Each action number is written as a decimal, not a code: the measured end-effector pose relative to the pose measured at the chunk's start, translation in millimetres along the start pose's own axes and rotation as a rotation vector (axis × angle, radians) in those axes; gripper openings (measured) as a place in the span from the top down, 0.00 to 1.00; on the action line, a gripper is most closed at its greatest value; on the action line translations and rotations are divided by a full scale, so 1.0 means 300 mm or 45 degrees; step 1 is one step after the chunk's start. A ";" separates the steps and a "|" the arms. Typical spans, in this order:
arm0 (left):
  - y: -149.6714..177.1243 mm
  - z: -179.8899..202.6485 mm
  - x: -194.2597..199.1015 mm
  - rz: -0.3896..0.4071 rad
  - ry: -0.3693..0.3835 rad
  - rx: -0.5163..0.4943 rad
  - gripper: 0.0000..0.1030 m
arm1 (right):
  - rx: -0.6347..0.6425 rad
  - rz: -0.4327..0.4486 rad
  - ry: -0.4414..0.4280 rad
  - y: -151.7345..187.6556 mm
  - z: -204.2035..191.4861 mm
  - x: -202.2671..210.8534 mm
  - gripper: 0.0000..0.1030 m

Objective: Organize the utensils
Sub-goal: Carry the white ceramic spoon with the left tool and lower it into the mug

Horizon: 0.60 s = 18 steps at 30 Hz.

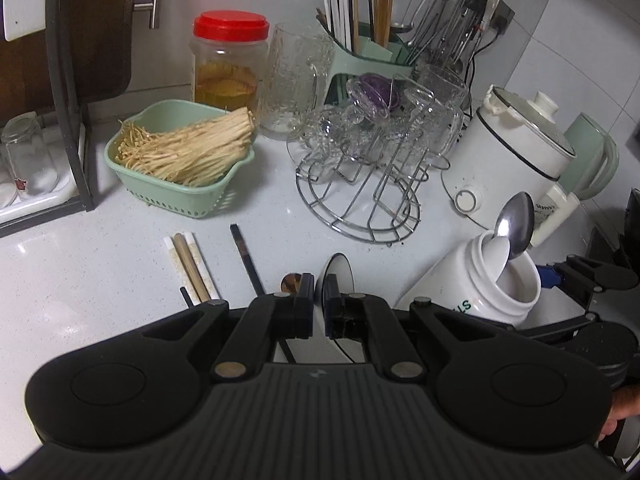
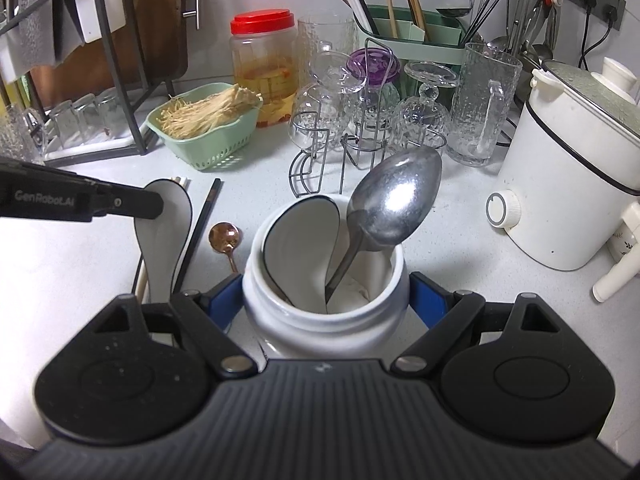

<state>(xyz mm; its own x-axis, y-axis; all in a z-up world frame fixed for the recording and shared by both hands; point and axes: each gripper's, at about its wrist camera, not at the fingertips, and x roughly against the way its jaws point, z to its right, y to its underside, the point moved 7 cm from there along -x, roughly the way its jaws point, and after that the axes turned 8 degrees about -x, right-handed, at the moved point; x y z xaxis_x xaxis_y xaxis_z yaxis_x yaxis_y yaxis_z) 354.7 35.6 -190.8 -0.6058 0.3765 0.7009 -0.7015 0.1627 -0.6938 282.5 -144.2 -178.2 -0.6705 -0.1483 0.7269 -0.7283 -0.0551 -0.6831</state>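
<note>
My left gripper (image 1: pixel 319 292) is shut on a white ceramic spoon (image 1: pixel 340 270) with a dark rim, seen edge-on; it also shows in the right wrist view (image 2: pixel 166 232). My right gripper (image 2: pixel 326 300) is shut on a white jar (image 2: pixel 324 320), tilted in the left wrist view (image 1: pixel 476 280). The jar holds a metal spoon (image 2: pixel 396 200) and another white ceramic spoon (image 2: pixel 302 236). On the counter lie a small copper spoon (image 2: pixel 226 236), a dark chopstick (image 1: pixel 246 258) and white and wooden chopsticks (image 1: pixel 192 266).
A green chopstick holder (image 1: pixel 368 56) stands at the back. A wire rack of glasses (image 1: pixel 368 152), a green basket of enoki mushrooms (image 1: pixel 180 156), a red-lidded jar (image 1: pixel 228 60) and a white cooker (image 1: pixel 516 152) crowd the counter.
</note>
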 end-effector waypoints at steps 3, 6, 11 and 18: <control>-0.026 0.001 0.012 0.027 -0.037 0.007 0.95 | 0.002 0.009 -0.005 0.002 0.001 0.002 0.13; -0.072 0.007 0.040 0.074 -0.060 0.017 0.95 | 0.004 0.020 -0.009 0.004 0.001 0.002 0.13; -0.173 0.035 0.092 0.141 -0.093 -0.021 0.95 | 0.001 0.024 -0.016 0.004 0.001 -0.001 0.13; -0.305 0.094 0.157 0.214 -0.110 -0.098 0.95 | 0.028 0.000 -0.040 -0.003 0.000 -0.006 0.13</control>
<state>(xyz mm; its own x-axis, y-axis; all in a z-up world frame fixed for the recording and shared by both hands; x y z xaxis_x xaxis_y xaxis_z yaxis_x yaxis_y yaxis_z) 379.9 12.7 -89.8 -0.7443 0.3251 0.5834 -0.5590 0.1747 -0.8106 284.2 -144.0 -178.9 -0.6656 -0.1796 0.7244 -0.7247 -0.0766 -0.6848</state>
